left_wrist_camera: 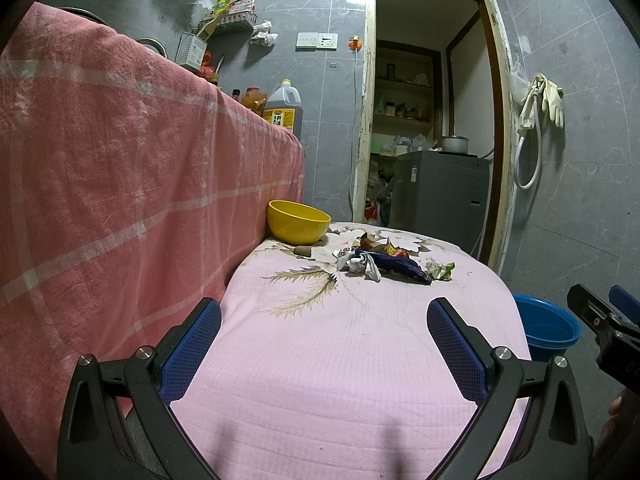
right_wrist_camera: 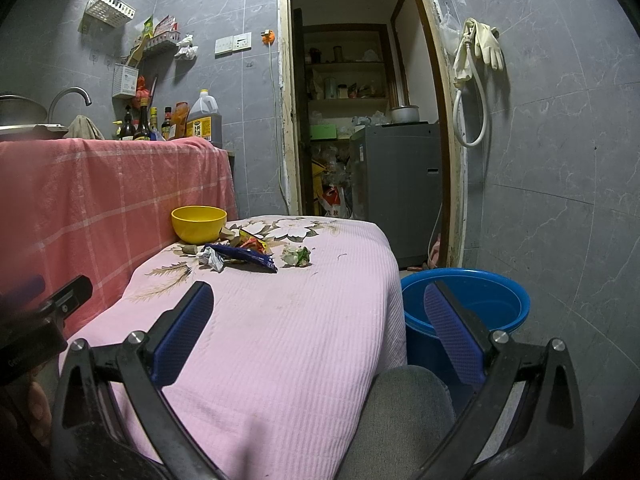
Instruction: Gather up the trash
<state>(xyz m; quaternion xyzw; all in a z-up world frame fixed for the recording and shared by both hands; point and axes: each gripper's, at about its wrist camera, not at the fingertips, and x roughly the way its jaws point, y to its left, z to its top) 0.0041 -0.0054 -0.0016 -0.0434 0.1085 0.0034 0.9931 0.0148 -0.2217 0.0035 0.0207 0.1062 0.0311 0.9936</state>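
Note:
Trash lies in a heap at the far end of a table under a pink cloth (left_wrist_camera: 340, 352) (right_wrist_camera: 280, 320): a dark blue wrapper (left_wrist_camera: 404, 267) (right_wrist_camera: 248, 258), crumpled white paper (left_wrist_camera: 360, 264) (right_wrist_camera: 212, 258), an orange wrapper (left_wrist_camera: 394, 250) (right_wrist_camera: 254, 243) and a green-white paper ball (left_wrist_camera: 440, 270) (right_wrist_camera: 297, 256). A yellow bowl (left_wrist_camera: 298, 222) (right_wrist_camera: 199, 224) stands beside the heap. A blue bucket (left_wrist_camera: 546, 328) (right_wrist_camera: 468, 308) sits on the floor right of the table. My left gripper (left_wrist_camera: 324, 344) is open over the near cloth. My right gripper (right_wrist_camera: 320, 328) is open too, well short of the trash.
A counter draped in a pink checked cloth (left_wrist_camera: 120, 184) (right_wrist_camera: 100, 196) rises on the left, with bottles (right_wrist_camera: 140, 120) on top. An open doorway (left_wrist_camera: 432, 120) (right_wrist_camera: 360, 100) and a grey appliance (right_wrist_camera: 396, 172) lie behind the table. A grey-clad knee (right_wrist_camera: 400, 420) shows at the bottom.

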